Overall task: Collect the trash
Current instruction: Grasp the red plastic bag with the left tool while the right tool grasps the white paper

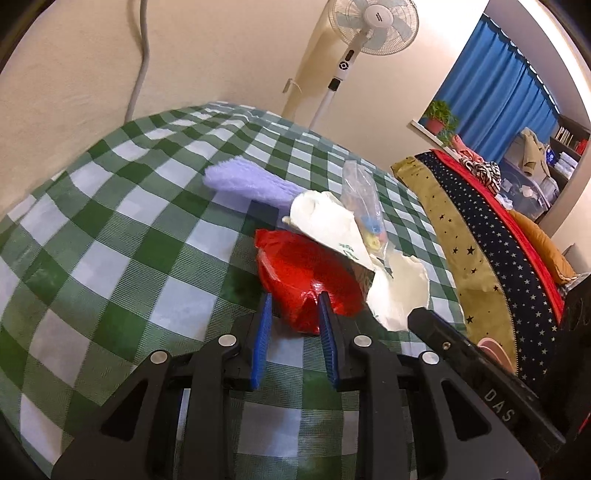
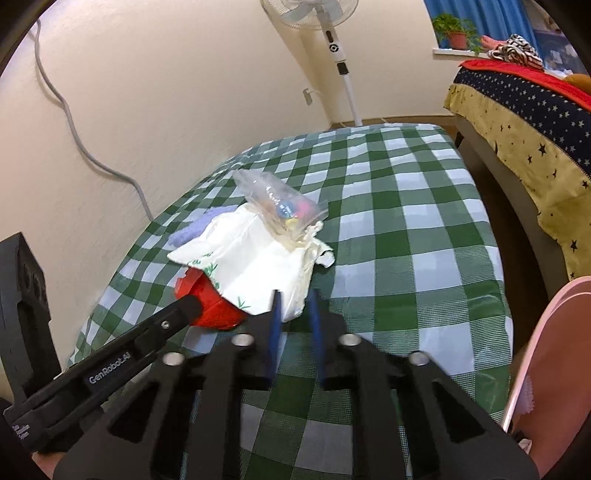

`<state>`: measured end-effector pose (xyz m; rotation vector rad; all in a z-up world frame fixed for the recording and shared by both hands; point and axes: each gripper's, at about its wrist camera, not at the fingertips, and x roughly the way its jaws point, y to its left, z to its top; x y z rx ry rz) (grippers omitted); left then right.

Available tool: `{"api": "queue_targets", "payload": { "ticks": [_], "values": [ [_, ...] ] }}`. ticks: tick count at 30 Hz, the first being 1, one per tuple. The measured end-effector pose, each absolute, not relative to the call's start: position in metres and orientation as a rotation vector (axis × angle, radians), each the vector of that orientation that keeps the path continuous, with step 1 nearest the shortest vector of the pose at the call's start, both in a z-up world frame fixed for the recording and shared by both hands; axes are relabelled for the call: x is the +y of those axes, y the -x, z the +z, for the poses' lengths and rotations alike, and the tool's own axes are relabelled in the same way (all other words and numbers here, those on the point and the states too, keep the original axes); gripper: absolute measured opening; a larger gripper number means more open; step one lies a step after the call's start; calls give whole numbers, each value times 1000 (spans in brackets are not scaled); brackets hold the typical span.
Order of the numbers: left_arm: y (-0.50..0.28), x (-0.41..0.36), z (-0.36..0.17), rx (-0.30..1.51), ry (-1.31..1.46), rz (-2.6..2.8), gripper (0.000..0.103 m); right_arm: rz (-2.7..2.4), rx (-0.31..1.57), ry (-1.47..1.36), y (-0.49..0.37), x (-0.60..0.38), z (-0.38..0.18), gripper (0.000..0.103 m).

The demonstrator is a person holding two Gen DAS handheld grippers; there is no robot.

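Observation:
A pile of trash lies on the green checked tablecloth (image 1: 110,229): a crumpled red plastic bag (image 1: 306,273), a white wrapper (image 1: 332,221), a clear bag with colourful bits (image 1: 362,199) and a lilac fuzzy cloth (image 1: 247,181). My left gripper (image 1: 295,302) is open with its blue pads at the near edge of the red bag. My right gripper (image 2: 295,299) is open, its left pad touching the near corner of the white wrapper (image 2: 258,258). The red bag (image 2: 214,299) sits under the wrapper, the clear bag (image 2: 280,203) on top.
A bed with a starred yellow and navy cover (image 2: 524,122) stands to the right of the table. A standing fan (image 1: 373,26) and a grey cable (image 2: 74,129) are by the wall behind. A pink object (image 2: 546,350) sits at the right edge.

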<state>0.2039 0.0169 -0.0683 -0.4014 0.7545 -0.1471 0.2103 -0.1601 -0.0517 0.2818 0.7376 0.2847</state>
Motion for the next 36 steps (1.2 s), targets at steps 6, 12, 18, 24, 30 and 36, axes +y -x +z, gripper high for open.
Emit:
{"api": "queue_targets", "payload": {
  "ticks": [6,12,18,24,30,36],
  "values": [
    [-201,14,-69,765,400,-164,17,282,730,-249,-203,-157,-49,3],
    [-193,15,-67,782,379,-141,16,265,742,-232,-189,-161,-47,3],
    [-177,17,-63,795,357,-133,16,247,766,-201,-170,-161,-45,3],
    [-156,18,-59,803,333,-135,16,225,771,-199,-149,-165,-41,3],
    [-134,23,-49,797,313,-128,16,196,761,-187,-128,-174,-30,3],
    [-116,21,-36,775,288,-141,15,176,732,-165,-102,-183,-14,3]
  ]
}}
